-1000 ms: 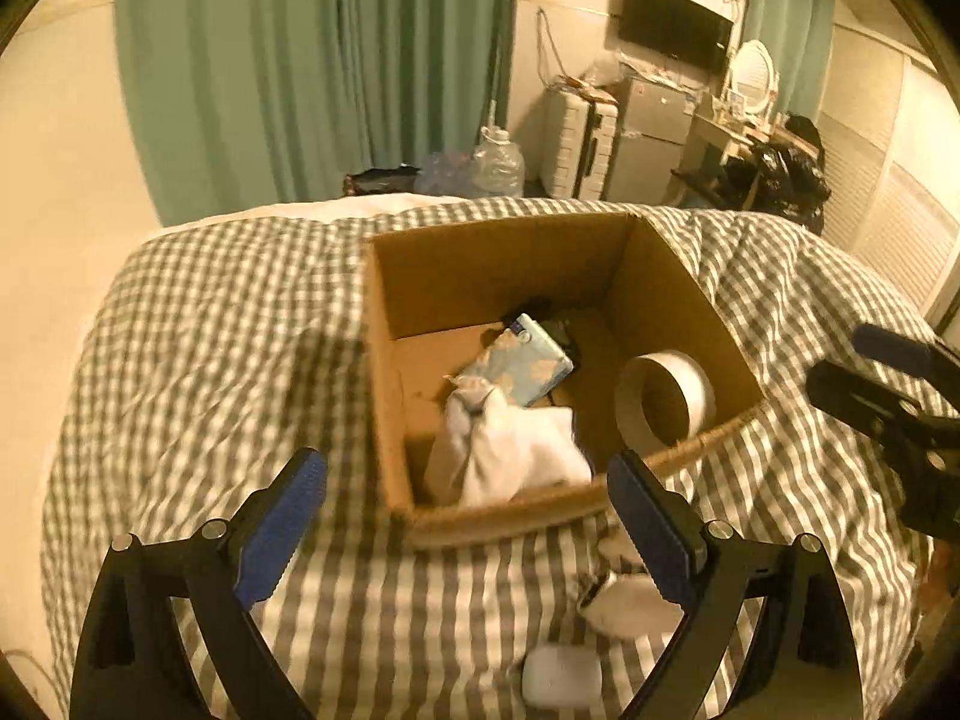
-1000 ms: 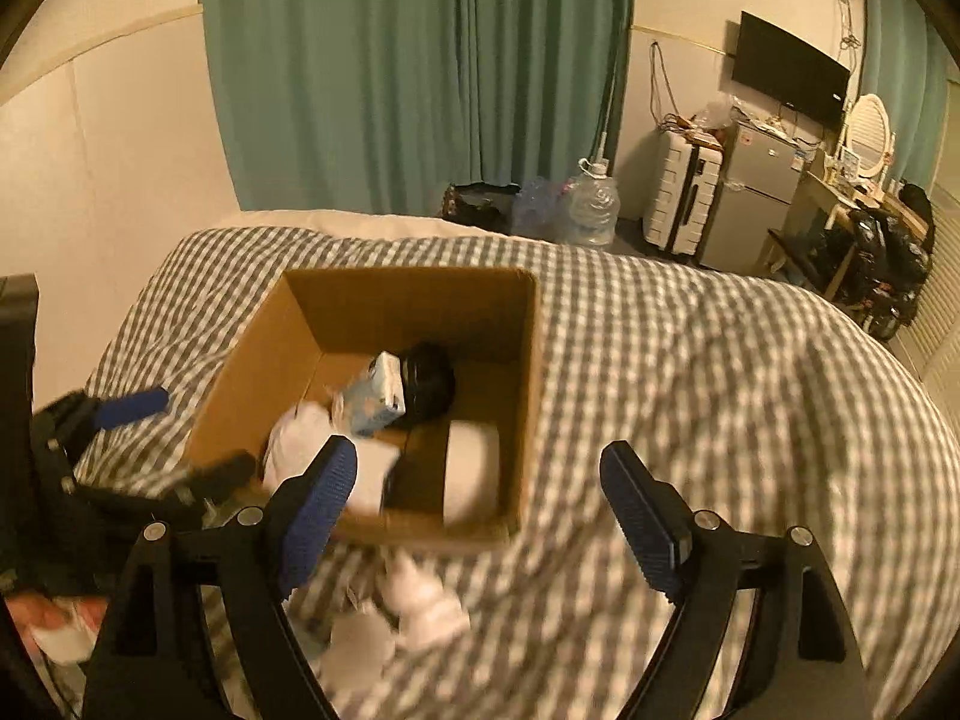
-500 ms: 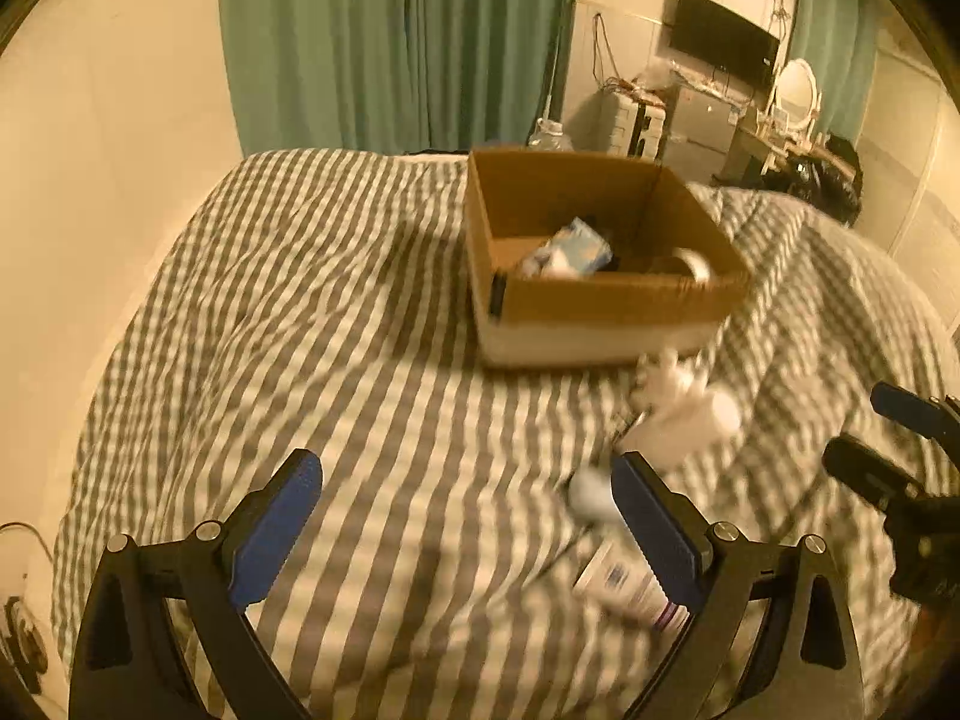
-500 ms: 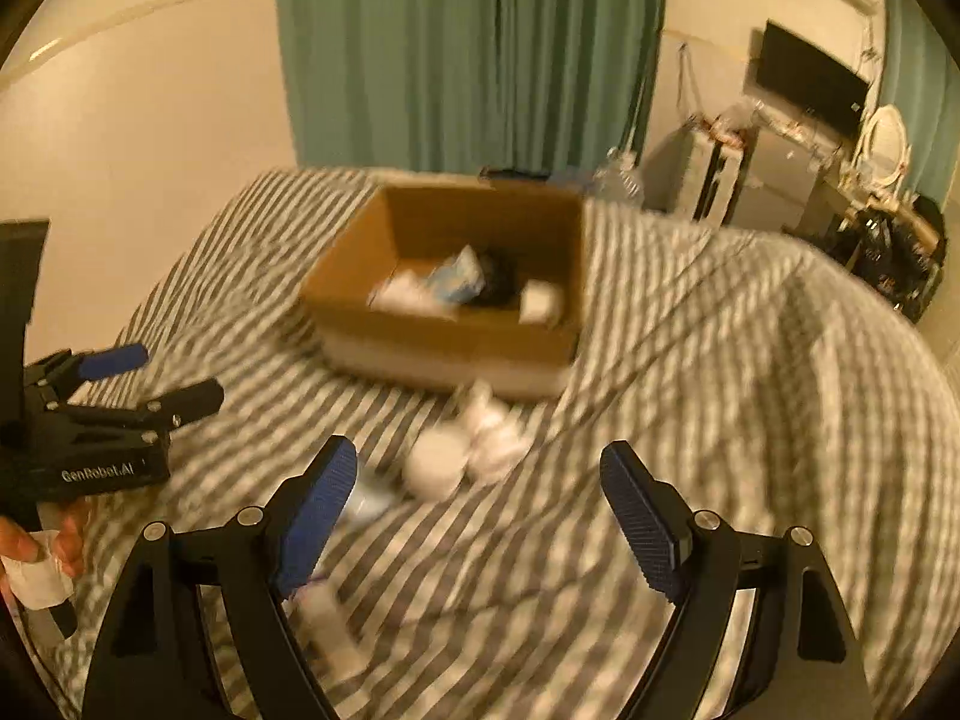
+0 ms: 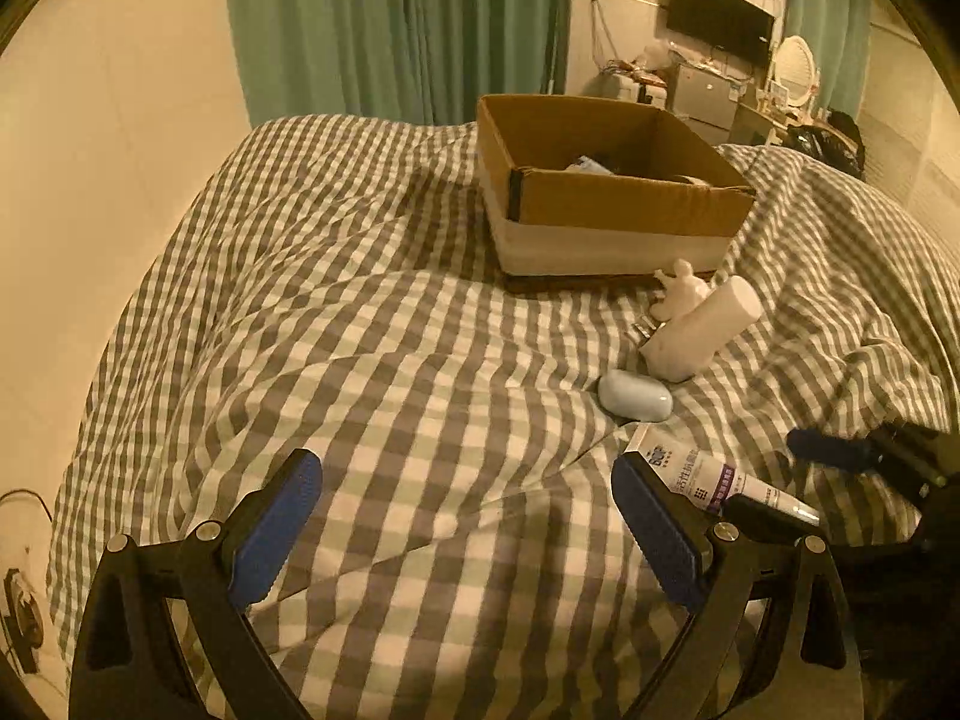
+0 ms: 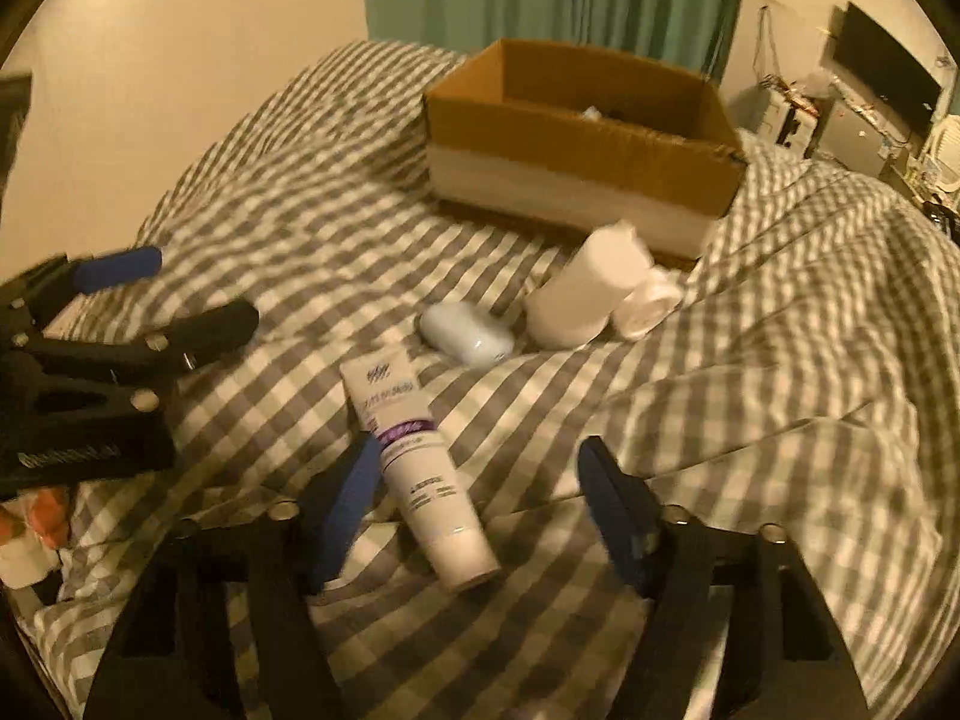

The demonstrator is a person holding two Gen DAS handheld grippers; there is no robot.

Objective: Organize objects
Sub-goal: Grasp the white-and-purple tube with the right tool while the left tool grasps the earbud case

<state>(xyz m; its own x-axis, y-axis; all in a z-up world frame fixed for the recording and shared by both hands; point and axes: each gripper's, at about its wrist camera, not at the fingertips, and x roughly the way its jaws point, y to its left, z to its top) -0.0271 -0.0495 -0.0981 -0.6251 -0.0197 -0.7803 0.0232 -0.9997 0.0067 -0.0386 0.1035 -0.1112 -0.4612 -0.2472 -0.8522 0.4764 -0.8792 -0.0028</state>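
Note:
A brown cardboard box [image 5: 606, 198] [image 6: 576, 138] holding several items sits on the checked bedcover. In front of it lie a white bottle [image 5: 699, 330] [image 6: 591, 294], a small white figure [image 5: 681, 291], a pale oval case [image 5: 635, 396] [image 6: 465, 336] and a white tube with a purple band [image 6: 414, 456] [image 5: 714, 480]. My right gripper [image 6: 480, 510] is open, its fingers to either side of the tube's cap end. My left gripper [image 5: 462, 522] is open and empty over bare bedcover, left of the tube.
The checked bedcover [image 5: 360, 330] is rumpled, with a raised fold at right [image 6: 810, 360]. A cream wall [image 5: 90, 180] borders the bed on the left. Green curtains [image 5: 390, 24], a TV and cluttered furniture [image 5: 720, 78] stand beyond the bed.
Both grippers have pulled back from above the box and dropped low over the bedcover. The right gripper now straddles the tube. The box looks farther away.

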